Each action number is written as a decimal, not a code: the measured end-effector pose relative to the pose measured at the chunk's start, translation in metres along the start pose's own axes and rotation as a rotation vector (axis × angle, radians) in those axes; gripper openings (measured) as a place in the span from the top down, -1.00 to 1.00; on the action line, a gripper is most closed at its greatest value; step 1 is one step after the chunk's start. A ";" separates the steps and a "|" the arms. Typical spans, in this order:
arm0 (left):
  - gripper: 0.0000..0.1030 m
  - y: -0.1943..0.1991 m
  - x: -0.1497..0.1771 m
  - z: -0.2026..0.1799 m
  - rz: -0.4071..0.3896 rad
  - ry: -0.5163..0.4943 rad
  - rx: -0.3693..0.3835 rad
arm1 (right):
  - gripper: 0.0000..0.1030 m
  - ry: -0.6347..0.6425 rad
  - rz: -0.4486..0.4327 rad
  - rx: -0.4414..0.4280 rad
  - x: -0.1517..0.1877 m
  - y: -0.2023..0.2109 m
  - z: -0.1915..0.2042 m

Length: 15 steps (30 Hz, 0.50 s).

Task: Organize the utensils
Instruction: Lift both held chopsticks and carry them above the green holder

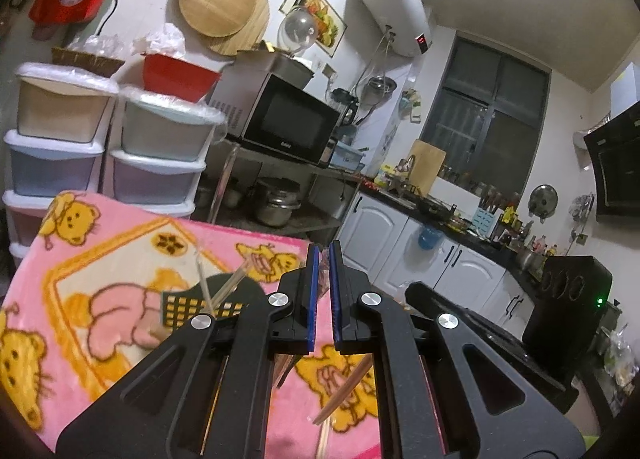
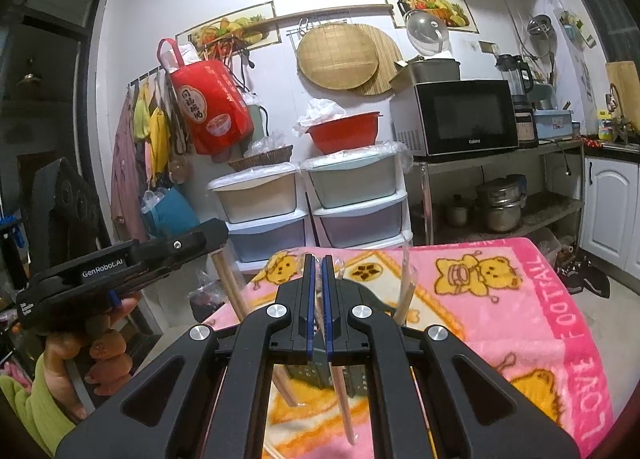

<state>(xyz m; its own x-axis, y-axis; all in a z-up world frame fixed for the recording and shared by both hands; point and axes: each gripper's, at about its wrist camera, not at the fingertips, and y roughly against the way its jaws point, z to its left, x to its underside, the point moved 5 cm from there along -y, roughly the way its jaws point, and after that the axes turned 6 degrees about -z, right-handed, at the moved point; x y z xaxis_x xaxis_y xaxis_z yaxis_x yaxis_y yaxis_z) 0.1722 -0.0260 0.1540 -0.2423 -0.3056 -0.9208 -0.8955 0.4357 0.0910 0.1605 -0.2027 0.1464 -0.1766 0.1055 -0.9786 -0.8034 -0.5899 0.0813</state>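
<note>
Right now my right gripper (image 2: 317,259) has its blue-padded fingers (image 2: 308,299) nearly together, clamped on a chopstick (image 2: 343,391) in a clear wrapper. It is a slim, pale wooden stick; its long axis runs almost along the fingers, with the lower end hanging below the finger bases over the blanket (image 2: 500,299) and the upper part hidden between the pads. A second stick (image 2: 285,385) slants below the left finger base, and another wrapped one (image 2: 405,291) stands beyond the right finger, leaning slightly.

My left gripper (image 1: 324,259) shows a narrow gap between its fingers (image 1: 314,299); I cannot tell whether anything is pinched there. Below its right finger base a chopstick (image 1: 345,393) lies diagonally, tip pointing down-left. Left of its fingers, more sticks (image 1: 230,285) poke up from a black slotted holder (image 1: 188,305) on the pink bear blanket (image 1: 100,259).
</note>
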 end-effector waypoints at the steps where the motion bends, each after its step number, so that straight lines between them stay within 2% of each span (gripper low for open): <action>1: 0.94 -0.002 -0.003 -0.002 -0.004 -0.005 0.003 | 0.93 0.002 -0.003 0.000 -0.002 0.000 0.000; 15: 0.94 -0.023 -0.034 -0.018 -0.050 -0.063 0.028 | 0.93 0.005 -0.060 -0.002 -0.036 -0.010 0.001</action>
<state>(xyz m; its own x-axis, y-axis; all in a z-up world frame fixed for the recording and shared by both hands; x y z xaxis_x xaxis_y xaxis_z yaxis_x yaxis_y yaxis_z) 0.1939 -0.0407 0.1906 -0.1727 -0.2741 -0.9461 -0.8949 0.4450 0.0344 0.1744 -0.1997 0.1808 -0.1252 0.1363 -0.9827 -0.8110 -0.5846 0.0223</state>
